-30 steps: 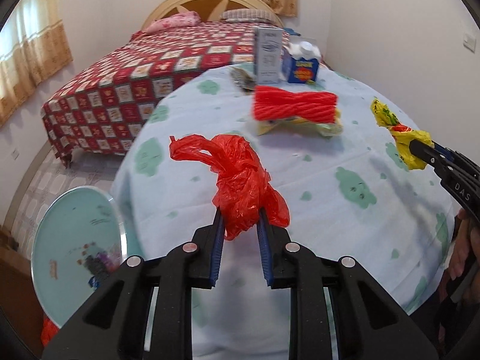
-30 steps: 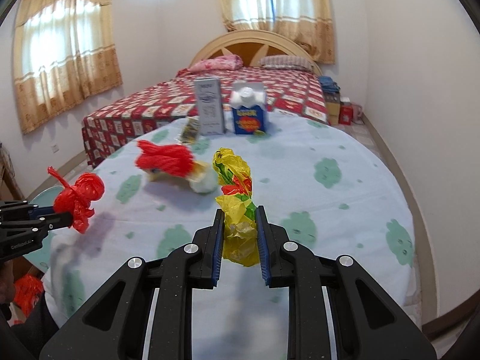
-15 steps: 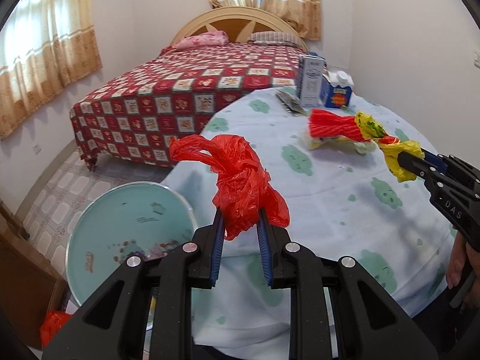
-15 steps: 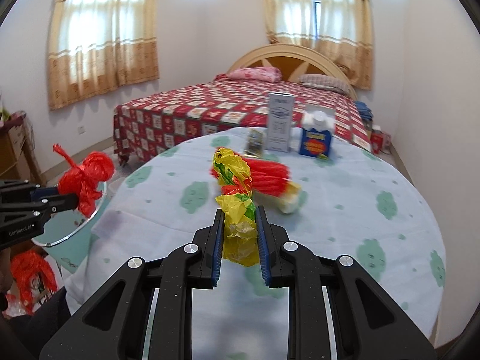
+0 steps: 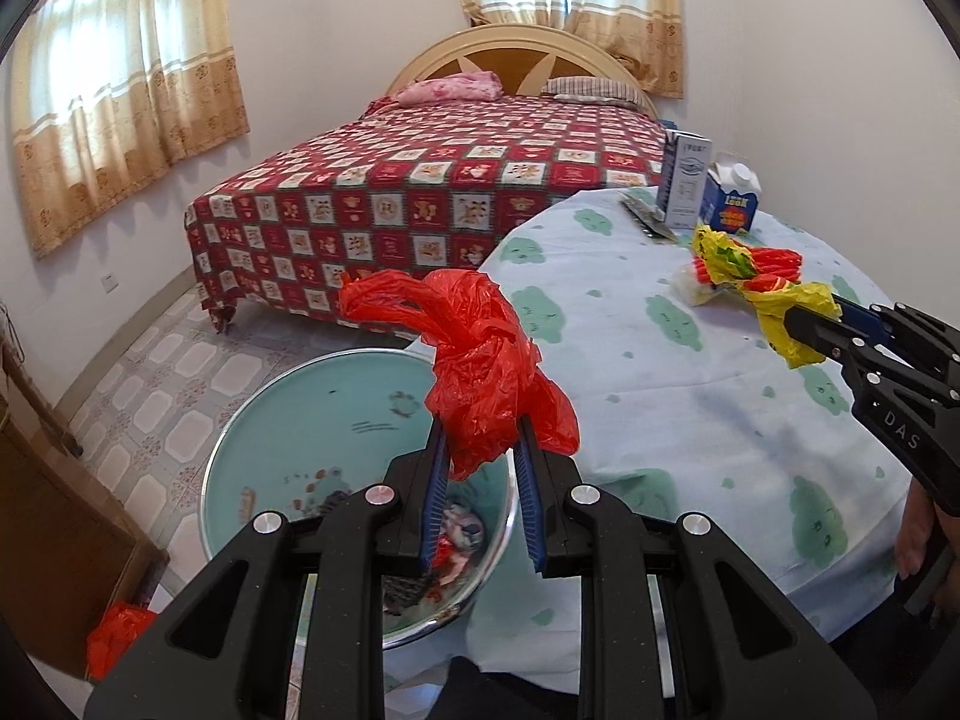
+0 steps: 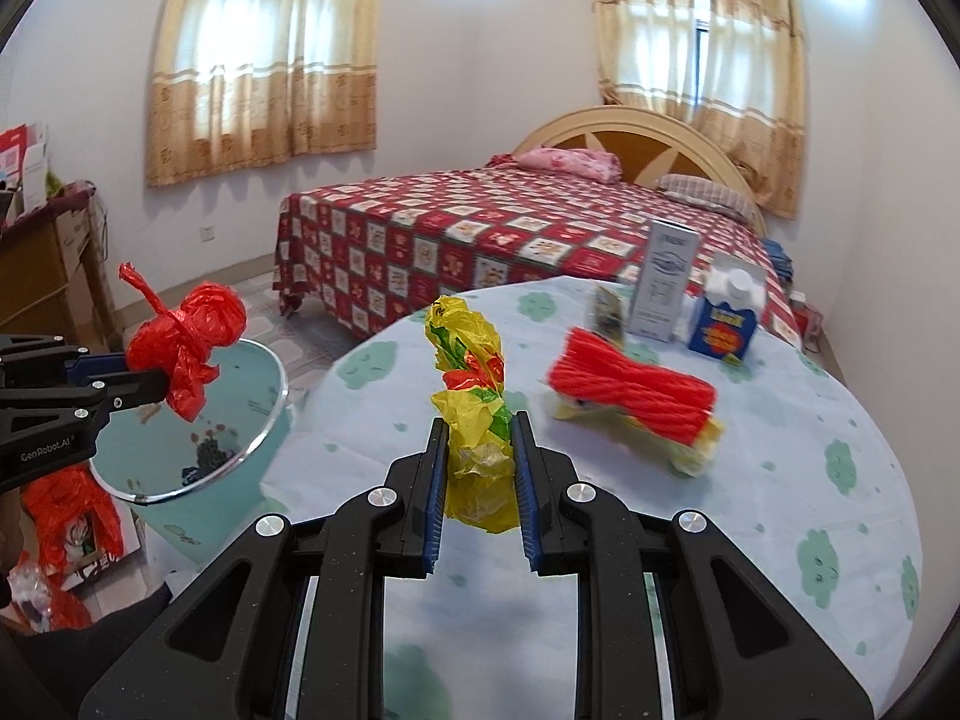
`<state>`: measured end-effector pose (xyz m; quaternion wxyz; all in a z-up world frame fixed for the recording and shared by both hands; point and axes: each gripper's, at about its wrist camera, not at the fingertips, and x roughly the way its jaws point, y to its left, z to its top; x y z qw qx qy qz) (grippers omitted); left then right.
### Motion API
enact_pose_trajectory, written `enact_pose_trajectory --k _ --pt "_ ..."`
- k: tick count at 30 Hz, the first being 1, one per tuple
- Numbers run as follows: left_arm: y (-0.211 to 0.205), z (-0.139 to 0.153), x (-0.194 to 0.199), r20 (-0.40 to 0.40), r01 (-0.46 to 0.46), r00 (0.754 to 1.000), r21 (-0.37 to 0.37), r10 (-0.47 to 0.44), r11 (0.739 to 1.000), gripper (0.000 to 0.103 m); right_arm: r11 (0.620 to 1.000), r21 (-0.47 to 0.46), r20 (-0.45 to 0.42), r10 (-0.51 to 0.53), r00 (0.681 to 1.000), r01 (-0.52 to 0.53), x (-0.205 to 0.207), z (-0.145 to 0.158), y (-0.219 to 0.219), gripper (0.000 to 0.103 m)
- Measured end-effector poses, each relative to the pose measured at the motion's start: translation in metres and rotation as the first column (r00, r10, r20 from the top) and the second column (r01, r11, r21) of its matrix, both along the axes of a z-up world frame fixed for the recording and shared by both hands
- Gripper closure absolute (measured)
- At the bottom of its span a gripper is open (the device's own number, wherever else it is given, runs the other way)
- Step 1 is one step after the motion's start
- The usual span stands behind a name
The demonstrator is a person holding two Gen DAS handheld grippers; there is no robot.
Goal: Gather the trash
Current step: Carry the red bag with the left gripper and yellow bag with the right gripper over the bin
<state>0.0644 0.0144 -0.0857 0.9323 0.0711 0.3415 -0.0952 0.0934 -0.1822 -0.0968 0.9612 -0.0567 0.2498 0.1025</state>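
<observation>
My left gripper (image 5: 480, 450) is shut on a knotted red plastic bag (image 5: 480, 360) and holds it above the open teal trash bin (image 5: 288, 420) beside the table; it also shows in the right wrist view (image 6: 186, 342). My right gripper (image 6: 479, 450) is shut on a crumpled yellow wrapper (image 6: 474, 408) over the round table (image 6: 780, 540), right of the bin (image 6: 180, 456). The wrapper also shows in the left wrist view (image 5: 786, 306).
On the table lie a pack of red straws (image 6: 636, 390), a white carton (image 6: 666, 288), a blue carton (image 6: 726, 318) and a small packet (image 6: 607, 312). A bed (image 5: 450, 180) stands behind. A wooden cabinet (image 5: 54, 516) and red bags (image 6: 66, 516) sit left of the bin.
Both grippers have swung left with their loads. The red bag has gone from over the table to above the trash bin. The yellow wrapper has moved toward the table's left edge.
</observation>
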Motion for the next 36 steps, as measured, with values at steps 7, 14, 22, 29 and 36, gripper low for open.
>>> enact_pose_trajectory --k 7,14,22,29,36 --pt "0.023 0.001 -0.002 0.003 -0.043 0.999 0.0 0.043 0.999 0.081 0.999 -0.018 0.0 0.048 0.999 -0.048 0.006 0.0 0.023 0.082" --pt "0.041 0.001 -0.004 0.004 -0.077 0.997 0.001 0.077 0.997 0.081 0.996 -0.031 -0.003 0.086 0.996 -0.086 0.01 -0.002 0.043 0.082" --pt "0.058 0.002 -0.005 0.005 -0.111 0.994 -0.003 0.111 0.994 0.081 0.991 -0.045 -0.006 0.126 0.992 -0.126 0.014 -0.004 0.062 0.082" --pt "0.065 0.0 -0.007 -0.002 -0.118 0.993 -0.004 0.118 0.993 0.081 0.988 -0.054 -0.009 0.148 0.989 -0.148 0.015 -0.003 0.074 0.082" --pt "0.07 -0.001 -0.007 -0.003 -0.126 0.992 -0.007 0.126 0.992 0.081 0.984 -0.061 -0.014 0.166 0.986 -0.167 0.018 -0.004 0.081 0.082"
